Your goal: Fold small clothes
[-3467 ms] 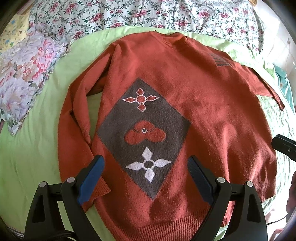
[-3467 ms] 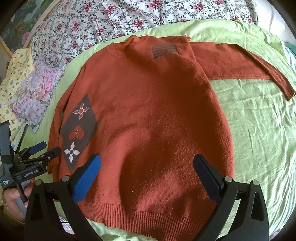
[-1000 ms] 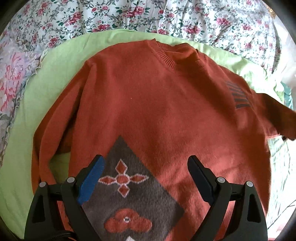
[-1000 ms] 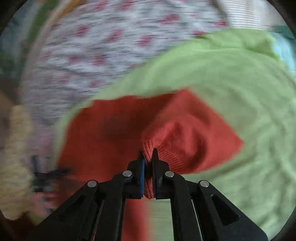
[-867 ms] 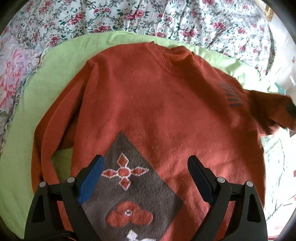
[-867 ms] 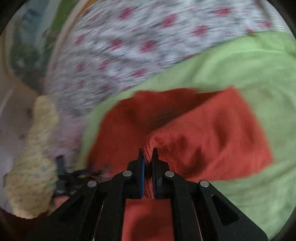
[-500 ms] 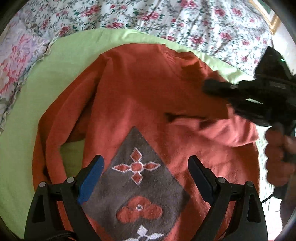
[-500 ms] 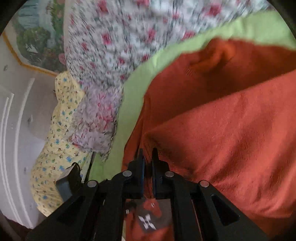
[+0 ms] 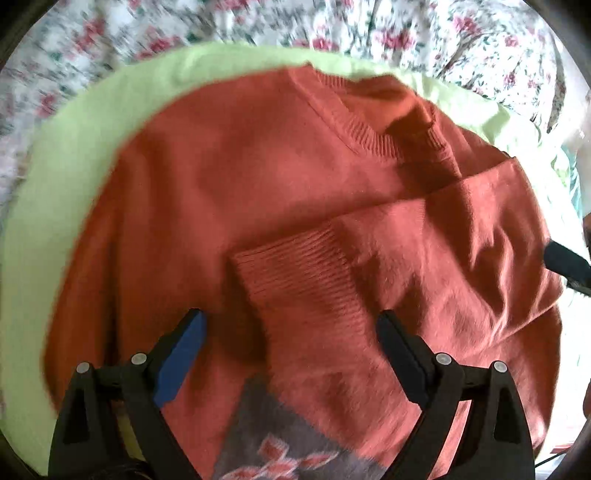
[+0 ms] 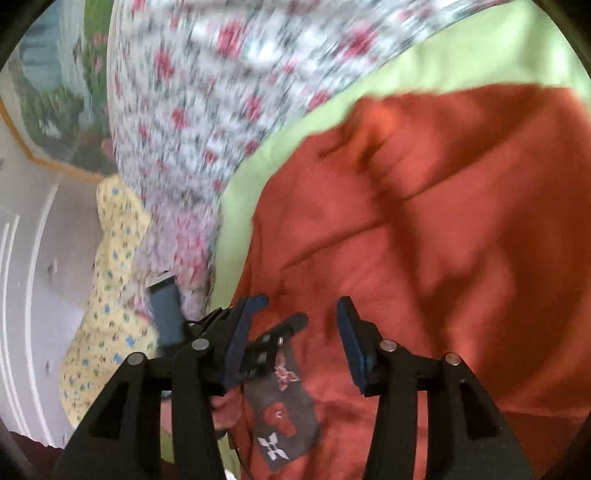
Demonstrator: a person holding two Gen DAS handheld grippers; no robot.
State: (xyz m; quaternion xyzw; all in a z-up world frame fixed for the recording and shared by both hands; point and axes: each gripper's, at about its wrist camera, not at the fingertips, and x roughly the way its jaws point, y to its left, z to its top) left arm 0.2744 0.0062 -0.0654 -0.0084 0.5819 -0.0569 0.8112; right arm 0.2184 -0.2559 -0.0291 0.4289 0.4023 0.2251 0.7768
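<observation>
An orange-red knit sweater [image 9: 258,192] lies face up on a light green sheet [image 9: 44,206]. Its right sleeve is folded across the chest, and the ribbed cuff [image 9: 299,269] lies just ahead of my left gripper [image 9: 290,332]. That gripper is open and empty, hovering above the grey diamond patch [image 9: 284,443]. My right gripper [image 10: 301,314] is open and empty above the sweater [image 10: 443,229]. The left gripper [image 10: 258,332] shows in the right wrist view too, beside the grey patch [image 10: 284,417].
A floral bedspread [image 9: 406,33] lies beyond the sheet. A floral pillow [image 10: 184,251] and a yellow patterned pillow [image 10: 110,295] lie at the left of the bed. A tip of the right gripper [image 9: 565,258] shows at the right edge of the left wrist view.
My right gripper has opened and let go of the sleeve cuff, which now lies across the chest. The right gripper has pulled back to the right. My left gripper has moved a little forward.
</observation>
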